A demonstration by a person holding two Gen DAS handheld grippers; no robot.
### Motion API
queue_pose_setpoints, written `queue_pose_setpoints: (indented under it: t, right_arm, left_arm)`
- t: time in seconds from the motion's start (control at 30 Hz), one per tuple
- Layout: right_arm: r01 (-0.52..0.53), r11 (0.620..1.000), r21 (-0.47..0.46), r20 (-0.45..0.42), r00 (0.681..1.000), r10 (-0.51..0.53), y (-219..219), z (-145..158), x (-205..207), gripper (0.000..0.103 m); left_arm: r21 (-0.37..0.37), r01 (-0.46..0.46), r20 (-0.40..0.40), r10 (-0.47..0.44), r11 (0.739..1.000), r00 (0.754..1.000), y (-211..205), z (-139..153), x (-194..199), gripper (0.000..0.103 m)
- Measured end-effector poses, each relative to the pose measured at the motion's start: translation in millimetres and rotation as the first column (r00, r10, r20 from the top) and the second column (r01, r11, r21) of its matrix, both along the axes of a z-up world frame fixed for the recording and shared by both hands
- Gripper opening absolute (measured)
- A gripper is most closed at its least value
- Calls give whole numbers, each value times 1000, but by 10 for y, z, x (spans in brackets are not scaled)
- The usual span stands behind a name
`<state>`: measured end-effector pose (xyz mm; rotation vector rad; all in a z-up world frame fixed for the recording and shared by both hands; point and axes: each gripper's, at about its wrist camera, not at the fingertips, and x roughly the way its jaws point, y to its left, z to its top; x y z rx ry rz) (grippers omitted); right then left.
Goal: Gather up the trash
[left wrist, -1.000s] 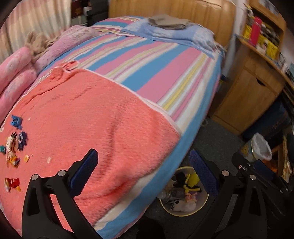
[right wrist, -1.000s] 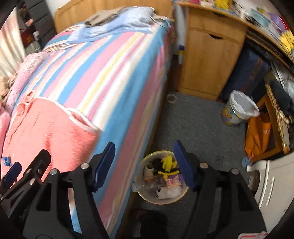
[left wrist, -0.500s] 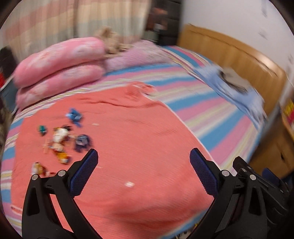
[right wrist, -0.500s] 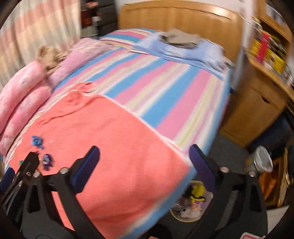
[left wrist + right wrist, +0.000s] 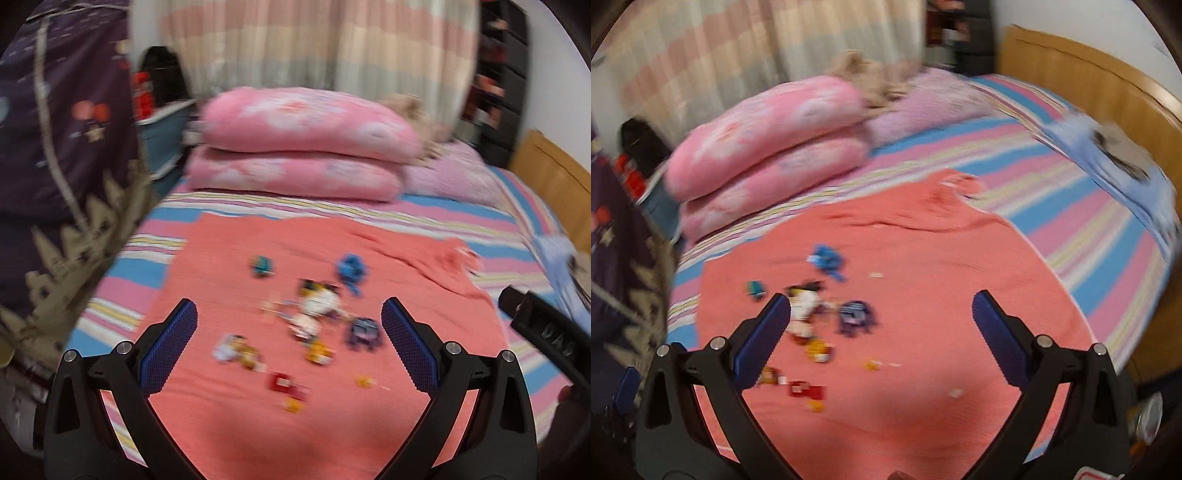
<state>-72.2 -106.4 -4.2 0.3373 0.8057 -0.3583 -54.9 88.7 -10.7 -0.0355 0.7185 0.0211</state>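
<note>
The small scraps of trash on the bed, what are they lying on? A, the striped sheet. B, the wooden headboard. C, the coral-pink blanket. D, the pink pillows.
C: the scraps of trash are scattered on the coral-pink blanket, ahead of the open left gripper, well short of the pink pillows.

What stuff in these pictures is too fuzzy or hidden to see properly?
- Small bits on the orange blanket: both views are motion-blurred, so I can't tell whether they are wrappers or toys.
- Some bits in the right wrist view sit behind the right hand-held gripper, under its near finger.
- Tiny white flecks: too small to identify.
- Left hand-held gripper: open, holding nothing.
</note>
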Motion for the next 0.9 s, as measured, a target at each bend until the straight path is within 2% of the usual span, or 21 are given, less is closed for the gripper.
queue_pose_setpoints:
  t: [0.1, 0.17, 0.3, 0.4, 0.53, 0.9]
  right_arm:
    - [-75, 995, -64, -15, 997, 74, 384, 105, 177, 95]
    - [-145, 984, -101, -22, 989, 143, 655, 149, 271, 95]
    - [-241, 962, -125, -52, 970, 236, 965, 139, 324, 95]
    - [-293, 943, -157, -82, 956, 283, 1156, 172, 354, 95]
    - [-316, 914, -255, -58, 948, 312, 1374, 337, 337, 95]
    - [-359, 886, -292, 2, 926, 376, 1528, 607, 360, 95]
  left_arm:
    - [-5, -117, 13, 117, 993, 993, 407, 39, 32, 98]
    - [-2, -162, 19, 162, 987, 987, 579, 54, 29, 98]
    - [-1, -279, 46, 279, 960, 959, 910, 103, -15, 98]
    - [-12, -335, 56, 335, 942, 941, 1043, 132, -53, 98]
    - [-31, -377, 72, 379, 926, 923, 1151, 189, -106, 98]
    - [-65, -460, 146, 465, 885, 874, 1239, 413, -194, 98]
